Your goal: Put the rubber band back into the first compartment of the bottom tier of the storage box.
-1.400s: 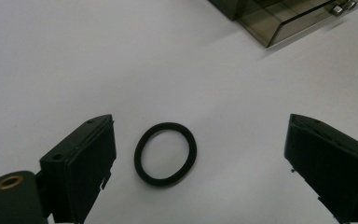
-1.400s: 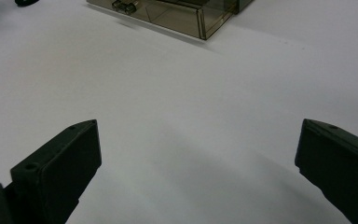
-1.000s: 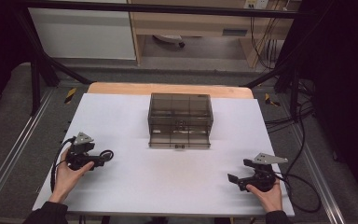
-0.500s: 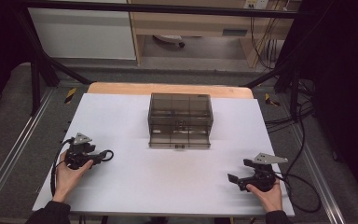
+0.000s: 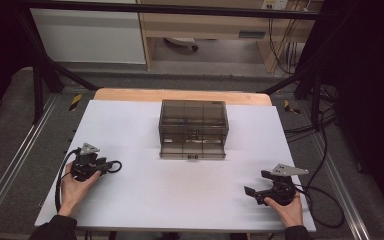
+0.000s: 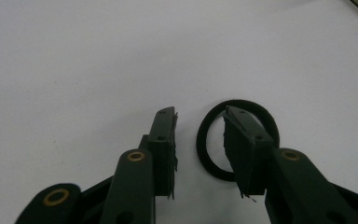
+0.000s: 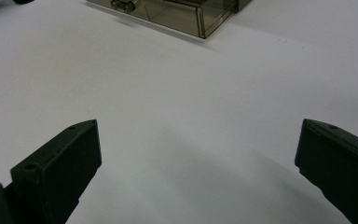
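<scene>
The left tool (image 6: 198, 135), jaws just closing, is straddling one side of the black hair tie (image 6: 237, 140) lying on the table (image 5: 180, 185) without pinching it yet, while the right tool (image 7: 198, 154) is waiting wide open and empty.

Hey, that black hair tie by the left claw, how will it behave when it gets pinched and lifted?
The hair tie is a thin loop lying flat, so it probably sags and folds once lifted. It looks very light. One finger stands inside the ring, so it may hook on rather than slip.
</scene>
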### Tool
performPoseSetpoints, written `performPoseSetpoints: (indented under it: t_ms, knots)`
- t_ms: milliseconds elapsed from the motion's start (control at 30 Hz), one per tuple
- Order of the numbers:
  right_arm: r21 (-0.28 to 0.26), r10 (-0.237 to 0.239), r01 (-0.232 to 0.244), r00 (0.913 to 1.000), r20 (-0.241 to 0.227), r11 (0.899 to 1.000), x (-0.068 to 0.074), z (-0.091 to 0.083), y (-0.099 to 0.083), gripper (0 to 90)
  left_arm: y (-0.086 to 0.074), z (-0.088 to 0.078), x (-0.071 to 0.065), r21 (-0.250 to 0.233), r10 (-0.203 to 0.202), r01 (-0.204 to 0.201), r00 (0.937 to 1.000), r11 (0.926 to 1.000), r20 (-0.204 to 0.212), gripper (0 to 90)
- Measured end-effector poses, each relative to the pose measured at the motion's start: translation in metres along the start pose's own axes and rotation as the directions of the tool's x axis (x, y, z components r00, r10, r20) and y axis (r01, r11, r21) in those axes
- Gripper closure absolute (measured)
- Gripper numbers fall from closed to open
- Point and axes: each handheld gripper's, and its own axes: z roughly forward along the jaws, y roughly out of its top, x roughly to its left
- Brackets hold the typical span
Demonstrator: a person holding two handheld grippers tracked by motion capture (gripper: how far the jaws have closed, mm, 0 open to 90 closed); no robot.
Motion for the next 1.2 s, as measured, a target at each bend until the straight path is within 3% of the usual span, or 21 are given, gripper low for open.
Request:
performPoseSetpoints:
  t_ms: [433, 1200]
  knots:
    - [0.000, -0.003, 0.003, 1.0000, -0.002, 1.000, 0.0000, 0.0004, -0.0001, 0.9, -0.0006, 0.0023, -0.0022, 0.007, 0.013, -0.013, 0.9999, 0.9999, -0.005, 78.3]
    - [0.001, -0.003, 0.003, 1.0000, 0.000, 1.000, -0.0001, 0.0002, -0.0001, 0.9, -0.0013, 0.0024, -0.0023, 0.011, 0.023, -0.023, 0.9997, 0.9997, -0.012, 86.0]
